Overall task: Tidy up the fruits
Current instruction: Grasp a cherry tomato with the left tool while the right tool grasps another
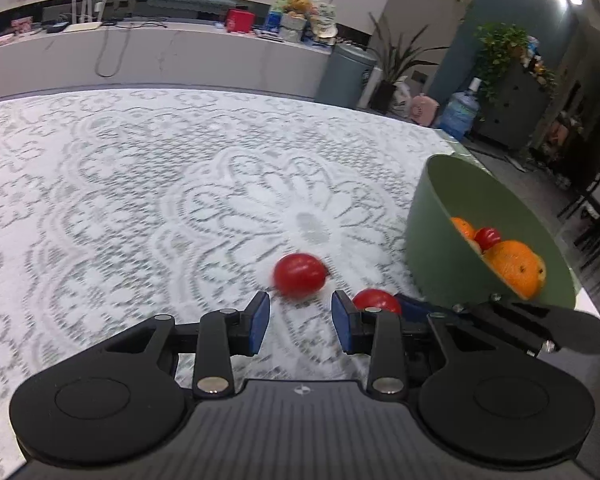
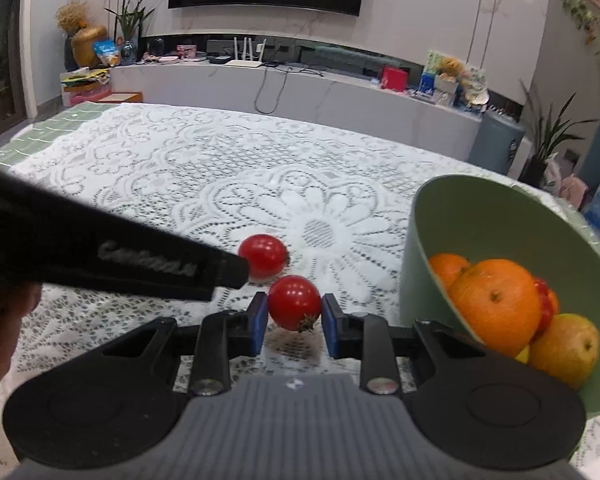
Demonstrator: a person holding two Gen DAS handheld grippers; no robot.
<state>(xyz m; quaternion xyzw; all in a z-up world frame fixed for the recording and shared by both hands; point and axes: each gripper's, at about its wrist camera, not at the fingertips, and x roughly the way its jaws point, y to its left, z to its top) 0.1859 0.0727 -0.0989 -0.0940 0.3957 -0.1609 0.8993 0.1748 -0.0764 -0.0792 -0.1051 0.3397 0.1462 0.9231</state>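
Observation:
Two red cherry tomatoes lie on the white lace tablecloth. My right gripper (image 2: 294,312) is shut on the near tomato (image 2: 294,302), which touches both blue pads. The far tomato (image 2: 263,255) lies loose just beyond it; in the left wrist view it (image 1: 299,275) sits just ahead of my left gripper (image 1: 300,312), which is open and empty. The held tomato (image 1: 376,300) peeks out behind my left gripper's right finger. A green bowl (image 2: 424,216) at the right holds oranges (image 2: 496,300), a yellow fruit (image 2: 566,346) and a red piece (image 2: 545,300).
My left gripper's black body (image 2: 100,256) reaches across the left of the right wrist view, its tip beside the far tomato. The bowl (image 1: 428,232) stands near the table's right edge. A TV counter with clutter lies beyond the table.

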